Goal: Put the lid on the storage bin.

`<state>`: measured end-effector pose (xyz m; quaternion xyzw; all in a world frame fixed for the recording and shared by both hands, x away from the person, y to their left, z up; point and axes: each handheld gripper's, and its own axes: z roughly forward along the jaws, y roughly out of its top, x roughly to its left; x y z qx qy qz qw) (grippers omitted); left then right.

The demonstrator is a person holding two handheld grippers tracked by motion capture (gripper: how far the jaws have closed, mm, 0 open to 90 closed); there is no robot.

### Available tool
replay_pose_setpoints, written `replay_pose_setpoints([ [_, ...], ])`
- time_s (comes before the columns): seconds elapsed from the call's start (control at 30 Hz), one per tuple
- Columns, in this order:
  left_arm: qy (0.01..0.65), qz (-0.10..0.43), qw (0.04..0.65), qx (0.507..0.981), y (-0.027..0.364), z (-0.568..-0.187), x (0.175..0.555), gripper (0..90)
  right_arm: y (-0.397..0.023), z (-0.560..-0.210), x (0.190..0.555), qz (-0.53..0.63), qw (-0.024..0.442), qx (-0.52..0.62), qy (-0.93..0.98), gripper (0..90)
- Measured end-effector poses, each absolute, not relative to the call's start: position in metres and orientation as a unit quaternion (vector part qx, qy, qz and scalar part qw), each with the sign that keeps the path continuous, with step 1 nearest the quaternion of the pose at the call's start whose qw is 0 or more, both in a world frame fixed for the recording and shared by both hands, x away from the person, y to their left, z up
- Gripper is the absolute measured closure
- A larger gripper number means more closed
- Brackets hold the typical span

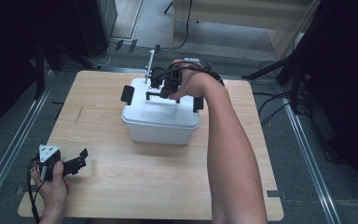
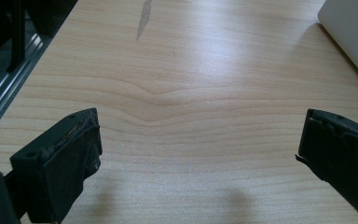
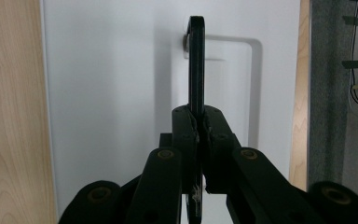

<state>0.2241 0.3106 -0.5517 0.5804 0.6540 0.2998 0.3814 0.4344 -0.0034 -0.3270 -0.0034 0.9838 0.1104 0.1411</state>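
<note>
A white lidded plastic box (image 1: 161, 119) stands on the wooden table (image 1: 121, 186), with black side latches and a black carry handle (image 1: 161, 94) on its lid. My right gripper (image 1: 165, 88) reaches over the lid from above, shut on that handle. In the right gripper view the two jaws pinch the raised black handle (image 3: 196, 70) edge-on, with the white lid (image 3: 116, 84) behind it. My left gripper (image 1: 80, 158) rests at the near left of the table, open and holding nothing. In the left gripper view its jaws stand wide apart over bare wood, and a corner of the box (image 2: 354, 32) shows at the upper right.
A thin white rod (image 1: 149, 63) rises behind the box near the far table edge. Dark stands and cables (image 1: 279, 100) lie on the floor around the table. A grey smudge (image 2: 143, 18) marks the wood on the left side.
</note>
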Motion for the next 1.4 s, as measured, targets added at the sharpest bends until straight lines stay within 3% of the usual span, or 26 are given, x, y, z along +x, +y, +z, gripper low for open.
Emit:
replay_pose_setpoints([
  [0.5,0.653,0.3,0.381,0.582,0.31,-0.552,0.224,0.0,0.002,-0.338,0.434,0.102,0.148,-0.013,0.984,83.1],
  [0.7,0.654,0.3,0.382,0.58,0.31,-0.552,0.224,0.0,0.001,-0.336,0.431,0.118,0.134,0.01,0.984,35.3],
  [0.77,0.654,0.3,0.382,0.58,0.31,-0.552,0.224,0.0,0.001,-0.335,0.428,0.1,0.165,0.032,0.981,12.0],
  [0.83,0.654,0.3,0.38,0.582,0.31,-0.552,0.224,0.0,-0.002,-0.333,0.426,0.097,0.166,0.029,0.981,1.8],
  [0.93,0.653,0.3,0.38,0.582,0.31,-0.552,0.224,0.0,-0.006,-0.33,0.423,0.102,0.149,0.031,0.983,0.0],
  [1.4,0.652,0.303,0.379,0.583,0.31,-0.552,0.224,0.0,-0.038,-0.328,0.415,0.1,0.15,0.048,0.982,0.0],
])
